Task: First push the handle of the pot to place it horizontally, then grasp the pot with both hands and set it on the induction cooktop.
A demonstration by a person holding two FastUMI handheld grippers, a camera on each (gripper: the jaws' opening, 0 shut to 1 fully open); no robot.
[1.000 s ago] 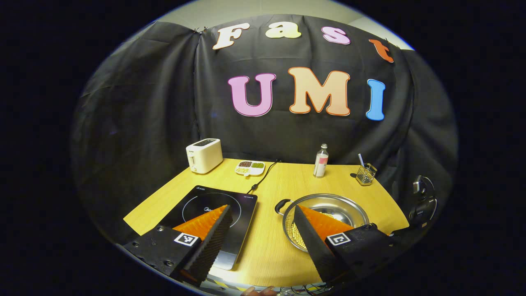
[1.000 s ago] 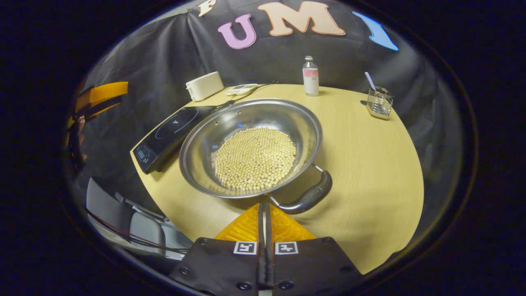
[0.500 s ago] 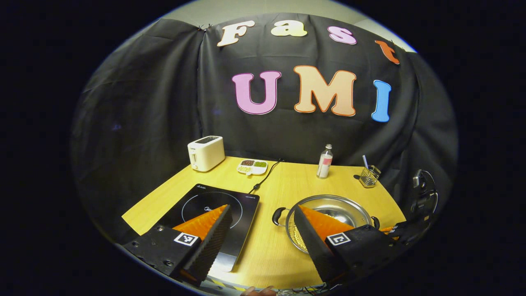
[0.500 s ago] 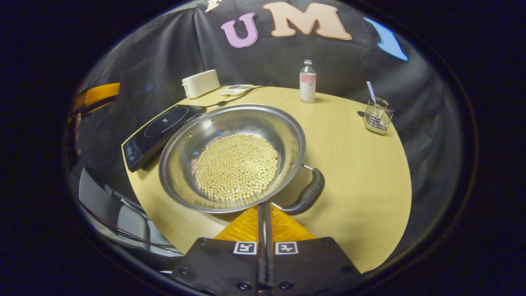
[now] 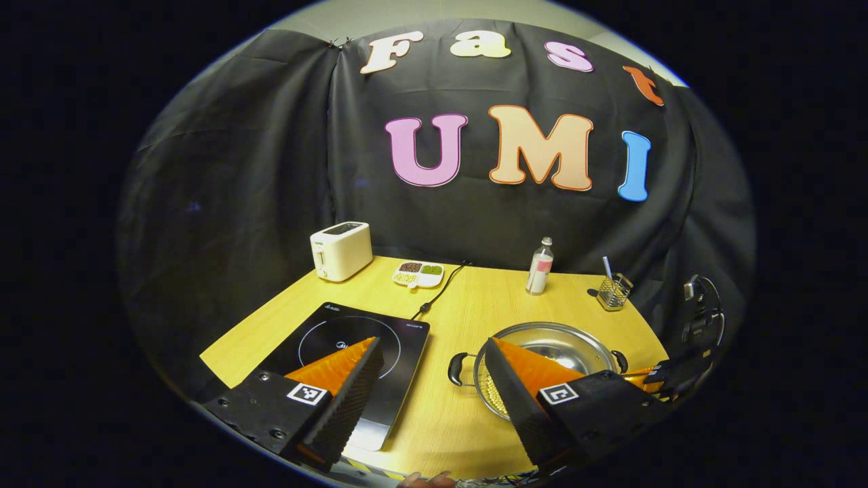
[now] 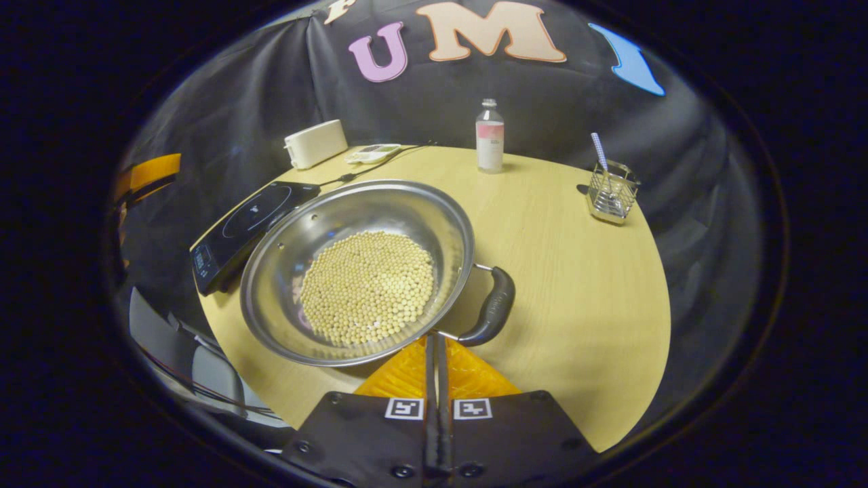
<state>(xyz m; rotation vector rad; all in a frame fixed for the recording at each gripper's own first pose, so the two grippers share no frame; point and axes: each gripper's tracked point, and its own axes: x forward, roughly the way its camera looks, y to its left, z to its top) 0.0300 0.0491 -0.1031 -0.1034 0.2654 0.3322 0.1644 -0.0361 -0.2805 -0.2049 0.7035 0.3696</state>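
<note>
A steel pot (image 6: 359, 271) holding pale beans (image 6: 369, 285) sits on the wooden table (image 6: 576, 285), right of the black induction cooktop (image 6: 247, 220). Its near black handle (image 6: 491, 308) points right and slightly toward me. My right gripper (image 6: 434, 337) is shut with nothing between its fingers, its tips against the pot's rim where that handle joins. In the left gripper view the pot (image 5: 563, 339) shows both handles, one at the left (image 5: 458, 369) and one at the right (image 5: 618, 361). My left gripper (image 5: 432, 342) hangs open above the table's front, between the cooktop (image 5: 352, 332) and the pot.
At the back stand a white toaster (image 5: 340, 251), a divided dish of beans (image 5: 419, 274), a bottle (image 5: 540, 274) and a wire holder with a straw (image 5: 614, 293). The cooktop's cord (image 5: 441, 291) runs to the rear. A chair (image 6: 217, 369) shows below the table's edge.
The pot has turned under the right gripper's push: its left handle swung toward the front and its right handle came into sight. The left gripper stayed open and barely moved.
</note>
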